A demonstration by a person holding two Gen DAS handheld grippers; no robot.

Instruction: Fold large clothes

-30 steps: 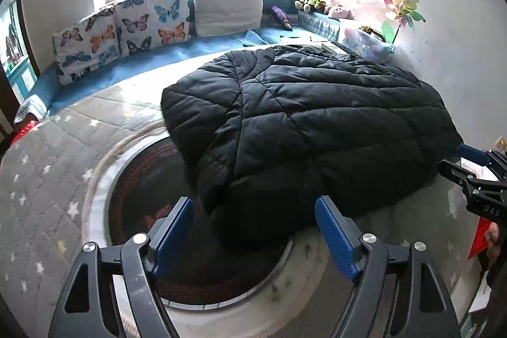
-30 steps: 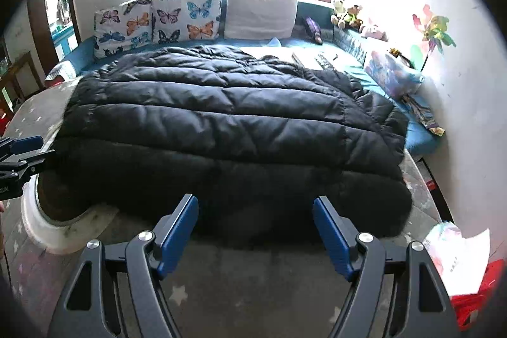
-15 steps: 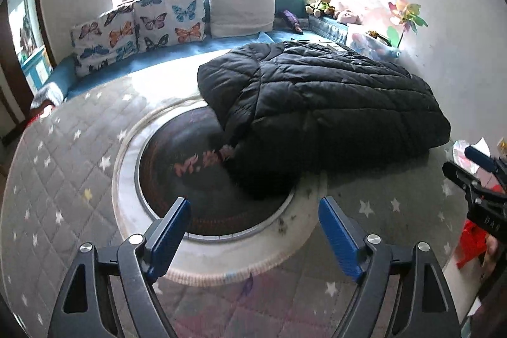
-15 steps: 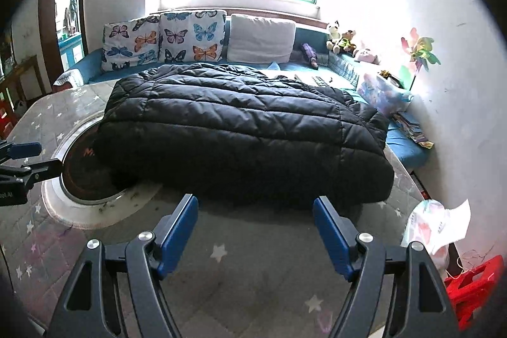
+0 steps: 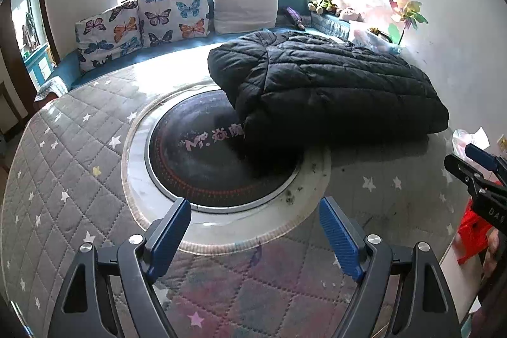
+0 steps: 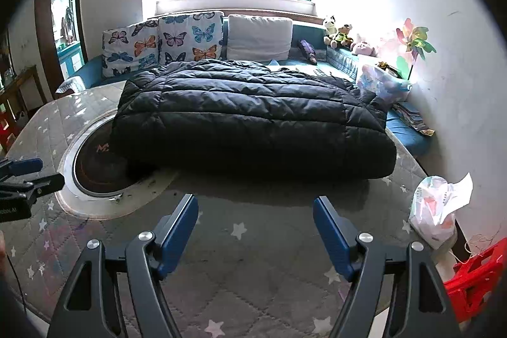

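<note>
A black quilted puffer jacket lies folded in a thick bundle on the grey star-patterned table cover; it also shows in the right wrist view. Its near left corner overlaps the dark round inset. My left gripper is open and empty, well back from the jacket over the white ring. My right gripper is open and empty, short of the jacket's near edge. Each gripper shows at the edge of the other's view, the right one and the left one.
A blue bench with butterfly cushions and a white cushion runs behind the table. Plush toys and a pinwheel stand at the back right. A white plastic bag and a red stool are at the right.
Both grippers have pulled back and up from the jacket, which now looks smaller and farther away. The jacket itself has stayed put.
</note>
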